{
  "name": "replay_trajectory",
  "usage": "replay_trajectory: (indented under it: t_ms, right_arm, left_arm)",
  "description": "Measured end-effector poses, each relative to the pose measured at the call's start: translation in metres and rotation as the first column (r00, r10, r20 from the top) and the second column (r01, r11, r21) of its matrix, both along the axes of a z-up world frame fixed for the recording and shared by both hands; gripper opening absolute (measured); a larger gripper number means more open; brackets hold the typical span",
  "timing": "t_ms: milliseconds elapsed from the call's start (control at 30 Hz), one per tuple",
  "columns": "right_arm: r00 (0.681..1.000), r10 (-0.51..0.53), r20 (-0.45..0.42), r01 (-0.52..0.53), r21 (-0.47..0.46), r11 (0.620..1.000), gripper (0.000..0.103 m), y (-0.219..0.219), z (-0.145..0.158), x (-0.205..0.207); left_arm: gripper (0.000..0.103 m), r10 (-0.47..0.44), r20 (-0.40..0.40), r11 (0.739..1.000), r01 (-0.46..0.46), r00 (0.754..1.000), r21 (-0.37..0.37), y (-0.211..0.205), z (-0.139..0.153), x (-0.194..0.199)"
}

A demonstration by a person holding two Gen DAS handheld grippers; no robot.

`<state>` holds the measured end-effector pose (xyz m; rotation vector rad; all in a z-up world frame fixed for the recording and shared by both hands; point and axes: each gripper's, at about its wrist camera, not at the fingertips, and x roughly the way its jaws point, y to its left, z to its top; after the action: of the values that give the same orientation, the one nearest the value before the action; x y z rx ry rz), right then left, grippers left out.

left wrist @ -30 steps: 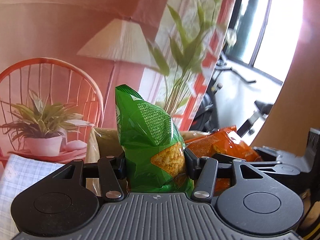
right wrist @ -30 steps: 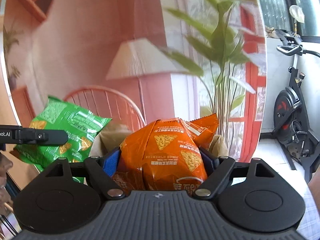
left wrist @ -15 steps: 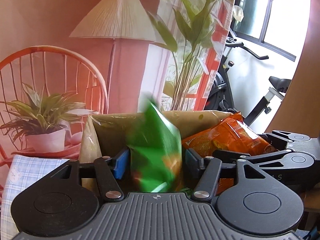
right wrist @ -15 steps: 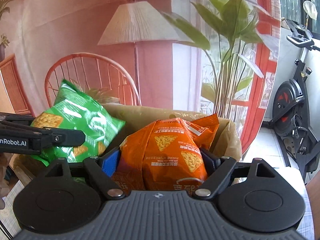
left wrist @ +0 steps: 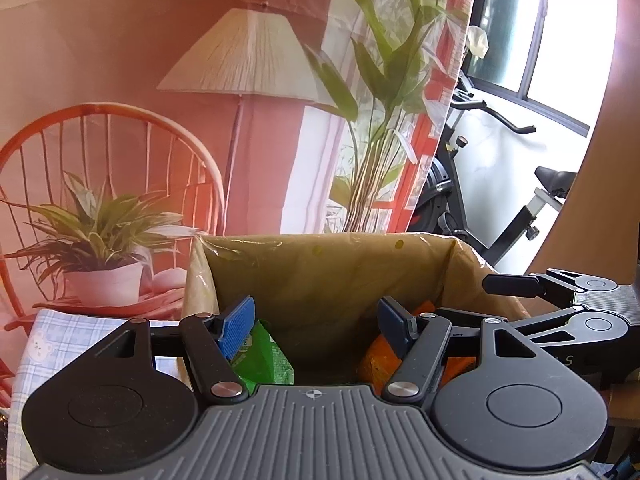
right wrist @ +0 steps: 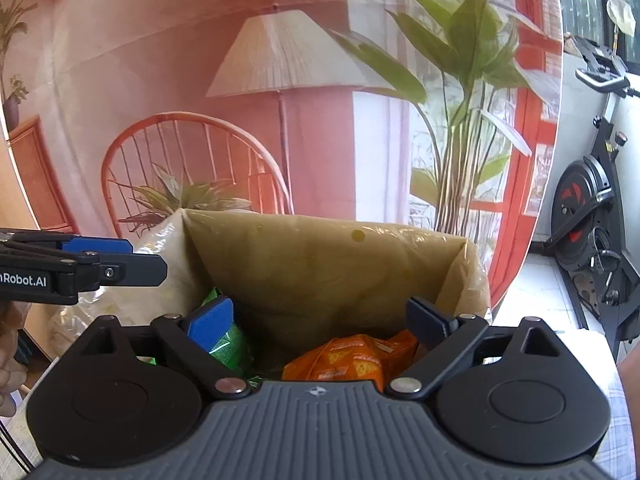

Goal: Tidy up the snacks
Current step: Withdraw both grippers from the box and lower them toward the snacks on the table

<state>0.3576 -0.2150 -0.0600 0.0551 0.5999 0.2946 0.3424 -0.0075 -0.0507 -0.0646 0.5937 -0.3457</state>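
Observation:
A box lined with a yellowish plastic bag (left wrist: 328,276) stands in front of both grippers; it also shows in the right wrist view (right wrist: 332,264). A green snack bag (left wrist: 262,360) lies inside at the left and also shows in the right wrist view (right wrist: 226,346). An orange snack bag (right wrist: 352,360) lies inside at the right and also shows in the left wrist view (left wrist: 380,356). My left gripper (left wrist: 316,320) is open and empty above the box. My right gripper (right wrist: 320,320) is open and empty above the box.
A printed backdrop with a lamp, red chair and plants (left wrist: 240,120) hangs behind the box. A checked cloth (left wrist: 60,332) covers the table at the left. An exercise bike (right wrist: 592,208) stands at the right.
Both grippers have opened. The green bag has dropped from my left gripper and the orange bag from my right gripper into the lined box.

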Motion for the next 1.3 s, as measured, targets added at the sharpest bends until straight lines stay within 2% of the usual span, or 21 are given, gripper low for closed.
replay_trajectory:
  t_ms: [333,567,800,1000,1300]
  right_arm:
    - [0.999,-0.002,0.054,-0.002,0.061,0.998,0.095,-0.004,0.018,-0.043]
    - [0.995,0.007,0.102,-0.019,0.115,0.993,0.095,-0.010,0.032,-0.091]
    - [0.991,0.003,0.135,-0.020,0.124,0.992,0.095,-0.017,0.040,-0.138]
    - [0.993,-0.017,0.113,0.004,0.116,0.993,0.095,-0.016,0.019,-0.176]
    - [0.998,-0.046,-0.039,0.051,0.140,0.989,0.095,-0.010,-0.040,-0.220]
  left_arm:
    - [0.070,0.004,0.027,1.000,-0.004,1.000,-0.002,0.016,0.022,-0.040]
    - [0.070,0.004,0.044,1.000,-0.003,0.999,-0.009,0.032,0.035,-0.074]
    - [0.070,0.006,0.065,1.000,-0.006,0.998,0.010,0.051,0.040,-0.107]
    - [0.070,0.000,0.040,1.000,-0.001,0.999,0.023,0.064,0.023,-0.135]
    - [0.070,-0.002,-0.029,1.000,0.002,1.000,0.009,0.074,-0.028,-0.169]
